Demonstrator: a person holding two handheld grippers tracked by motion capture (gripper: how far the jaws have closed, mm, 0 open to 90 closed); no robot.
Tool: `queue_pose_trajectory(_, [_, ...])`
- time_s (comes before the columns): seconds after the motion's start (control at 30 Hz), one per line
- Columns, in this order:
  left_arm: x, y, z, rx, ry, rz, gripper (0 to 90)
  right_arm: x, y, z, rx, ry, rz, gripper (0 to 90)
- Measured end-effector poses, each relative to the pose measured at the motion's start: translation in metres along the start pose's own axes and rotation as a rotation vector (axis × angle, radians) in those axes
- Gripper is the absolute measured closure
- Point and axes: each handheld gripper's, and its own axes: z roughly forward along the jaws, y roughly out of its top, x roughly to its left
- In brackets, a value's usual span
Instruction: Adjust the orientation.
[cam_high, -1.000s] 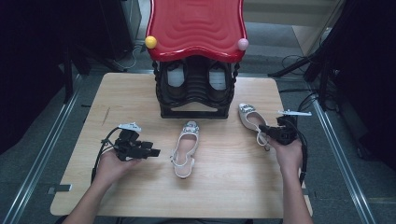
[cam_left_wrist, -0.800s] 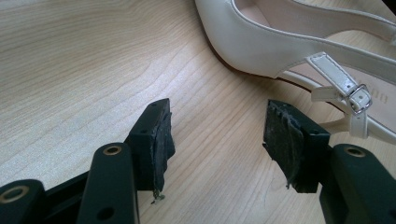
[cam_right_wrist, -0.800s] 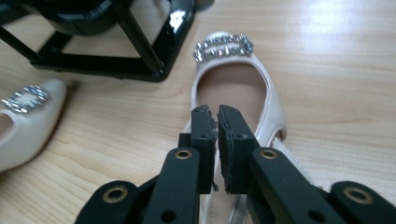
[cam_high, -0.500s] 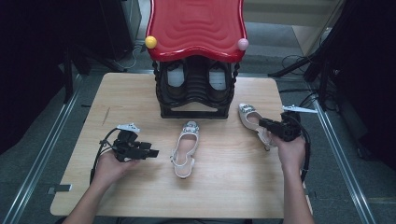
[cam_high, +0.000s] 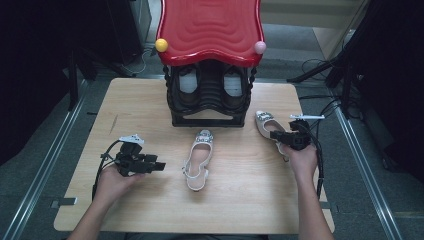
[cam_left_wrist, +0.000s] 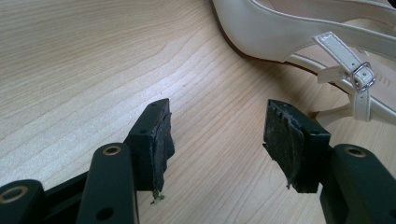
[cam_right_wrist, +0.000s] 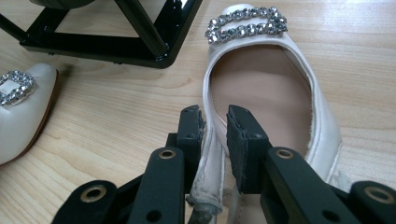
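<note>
Wooden table (cam_high: 150, 107): right gripper (cam_right_wrist: 215, 126) pinches the right shoe (cam_right_wrist: 266, 93) by its thin side wall beside the rack (cam_high: 207, 95). Light, floppy upper; grip near the heel. Left gripper (cam_left_wrist: 217, 135) gapes, nothing held.

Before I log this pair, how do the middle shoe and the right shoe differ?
The middle shoe lies free, the left tongs beside it open and apart from it; the right shoe has its side wall between the right tongs. The middle shoe lies nearer the table's front edge; the right shoe lies beside the rack. Both are cream with jewelled buckles.
</note>
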Motion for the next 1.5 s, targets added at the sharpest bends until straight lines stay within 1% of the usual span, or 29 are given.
queue_pose_trajectory(0.03, [0.0, 0.0, 0.0, 0.002, 0.001, 0.002, 41.8, 0.0, 0.0, 0.001, 0.003, -0.008, -0.01, 78.0])
queue_pose_trajectory(0.1, [0.0, -0.001, 0.0, 0.004, 0.001, 0.003, 41.8, 0.001, 0.0, 0.001, 0.01, -0.019, -0.013, 80.5])
queue_pose_trajectory(0.2, [0.0, -0.001, 0.0, 0.009, 0.003, 0.008, 41.8, 0.0, 0.001, 0.002, 0.014, -0.016, -0.017, 83.0])
queue_pose_trajectory(0.33, [0.0, 0.0, 0.0, 0.007, 0.004, 0.007, 41.8, -0.002, 0.002, 0.002, 0.026, 0.001, 0.0, 84.9])
queue_pose_trajectory(0.43, [0.0, 0.0, 0.001, 0.005, 0.003, 0.004, 41.8, -0.003, 0.003, 0.001, 0.02, 0.007, 0.021, 86.1])
queue_pose_trajectory(0.53, [0.0, 0.0, 0.001, 0.001, 0.002, 0.001, 41.8, -0.003, 0.004, -0.004, -0.003, 0.006, 0.03, 86.8])
queue_pose_trajectory(0.63, [0.0, 0.0, 0.001, 0.005, 0.003, 0.004, 41.8, -0.004, 0.006, -0.011, -0.033, 0.019, 0.042, 87.3])
queue_pose_trajectory(0.7, [0.0, 0.0, 0.001, 0.008, 0.003, 0.009, 41.8, -0.004, 0.006, -0.015, -0.047, 0.016, 0.035, 87.2])
queue_pose_trajectory(0.8, [-0.001, 0.0, 0.001, 0.004, -0.004, 0.008, 41.8, -0.003, 0.006, -0.019, -0.052, 0.012, 0.039, 87.3])
queue_pose_trajectory(0.9, [-0.001, 0.001, 0.001, 0.003, -0.002, 0.011, 41.7, -0.001, 0.006, -0.022, -0.055, 0.025, 0.045, 87.3])
queue_pose_trajectory(0.93, [-0.001, 0.001, 0.001, 0.003, -0.001, 0.009, 41.7, -0.001, 0.006, -0.023, -0.06, 0.038, 0.051, 87.3])
queue_pose_trajectory(1.03, [-0.001, 0.002, 0.002, 0.004, -0.006, 0.013, 41.7, 0.001, 0.005, -0.025, -0.061, 0.062, 0.069, 87.4])
queue_pose_trajectory(1.1, [-0.001, 0.003, 0.003, 0.008, -0.006, 0.02, 41.6, 0.004, 0.005, -0.027, -0.054, 0.074, 0.071, 87.4])
queue_pose_trajectory(1.17, [-0.002, 0.005, 0.004, 0.008, -0.01, 0.023, 41.6, 0.006, 0.004, -0.027, -0.055, 0.083, 0.067, 87.4])
queue_pose_trajectory(1.27, [-0.003, 0.006, 0.006, -0.005, -0.014, 0.023, 41.7, 0.012, 0.002, -0.03, -0.052, 0.096, 0.064, 87.4])
queue_pose_trajectory(1.33, [-0.003, 0.008, 0.008, 0.005, -0.016, 0.028, 41.7, 0.016, 0.001, -0.032, -0.05, 0.105, 0.065, 87.4])
queue_pose_trajectory(1.4, [-0.004, 0.01, 0.009, 0.001, -0.022, 0.033, 41.7, 0.021, 0.0, -0.034, -0.048, 0.112, 0.061, 87.4])
queue_pose_trajectory(1.5, [-0.005, 0.013, 0.012, 0.009, -0.028, 0.04, 41.7, 0.028, -0.003, -0.038, -0.047, 0.125, 0.053, 87.4])
